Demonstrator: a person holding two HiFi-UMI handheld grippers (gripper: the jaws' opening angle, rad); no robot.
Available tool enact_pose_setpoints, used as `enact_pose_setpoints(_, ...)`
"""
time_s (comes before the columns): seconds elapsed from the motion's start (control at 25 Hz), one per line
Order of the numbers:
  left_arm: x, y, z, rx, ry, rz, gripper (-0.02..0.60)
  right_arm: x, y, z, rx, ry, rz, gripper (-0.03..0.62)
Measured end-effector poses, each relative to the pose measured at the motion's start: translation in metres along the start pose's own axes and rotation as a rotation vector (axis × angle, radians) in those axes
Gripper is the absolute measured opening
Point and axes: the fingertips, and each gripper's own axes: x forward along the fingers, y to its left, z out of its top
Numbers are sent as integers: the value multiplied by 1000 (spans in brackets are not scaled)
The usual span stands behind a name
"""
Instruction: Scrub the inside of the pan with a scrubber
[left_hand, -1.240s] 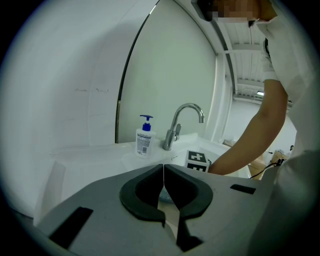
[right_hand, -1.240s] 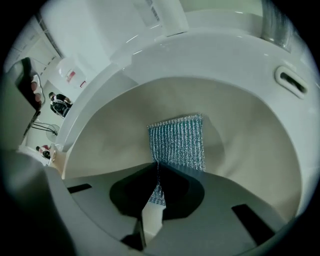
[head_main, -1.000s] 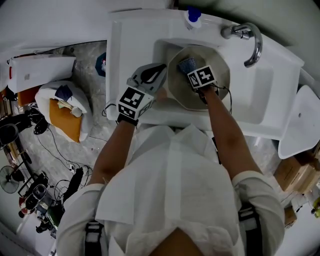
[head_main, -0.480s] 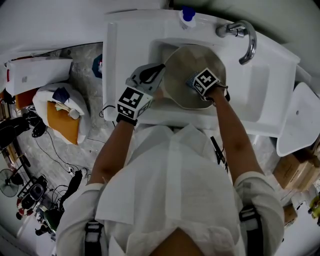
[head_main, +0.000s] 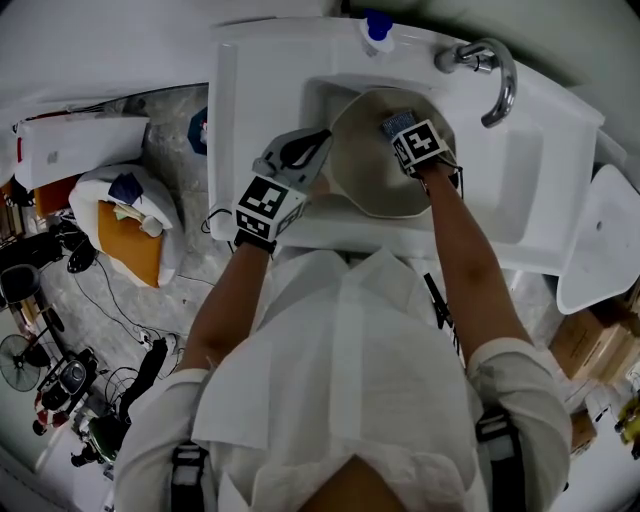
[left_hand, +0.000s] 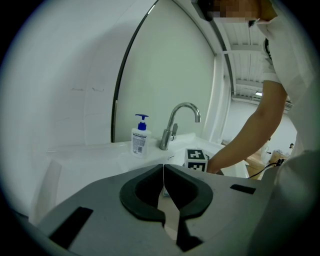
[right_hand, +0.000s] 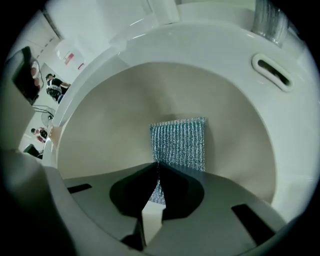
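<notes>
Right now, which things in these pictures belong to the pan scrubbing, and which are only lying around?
In use: pan, sitting in the sink; scrubber, clamped in the right gripper.
Lying about: soap bottle; tap; orange bag on the floor.

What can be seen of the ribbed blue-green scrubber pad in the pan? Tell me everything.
The ribbed blue-green scrubber pad is a flat rectangle of sparkly, mesh-like weave with vertical ridges. It lies spread flat against the inner wall of the beige round pan. The right gripper pinches its lower left corner with the jaws shut on it. The rest of it is uncovered and looks unfolded.
</notes>
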Motion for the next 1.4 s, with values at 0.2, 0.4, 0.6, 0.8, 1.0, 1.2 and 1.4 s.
enact_pose_setpoints(0.2,-2,1,-2,-1,2,2,18,5,18,18,20,-65,45,20)
enact_pose_setpoints(0.4,-3,4,-1,0,1,4,18,8,52,19,-13,-76,134,20)
enact_pose_setpoints(0.6,0,4,1,4,0,-2,18,12,84,-6,-87,24,246,20)
enact_pose_setpoints(0.8,3,4,3,6,-2,-8,18,9,81,-45,-98,146,282,18)
enact_pose_setpoints(1.0,4,4,3,6,-3,-8,18,3,43,-61,-59,190,175,18)
enact_pose_setpoints(1.2,5,3,2,2,-1,-8,18,1,8,-43,-19,138,66,18)
enact_pose_setpoints(1.4,3,4,1,0,3,-1,18,0,-9,-10,0,38,-31,18)
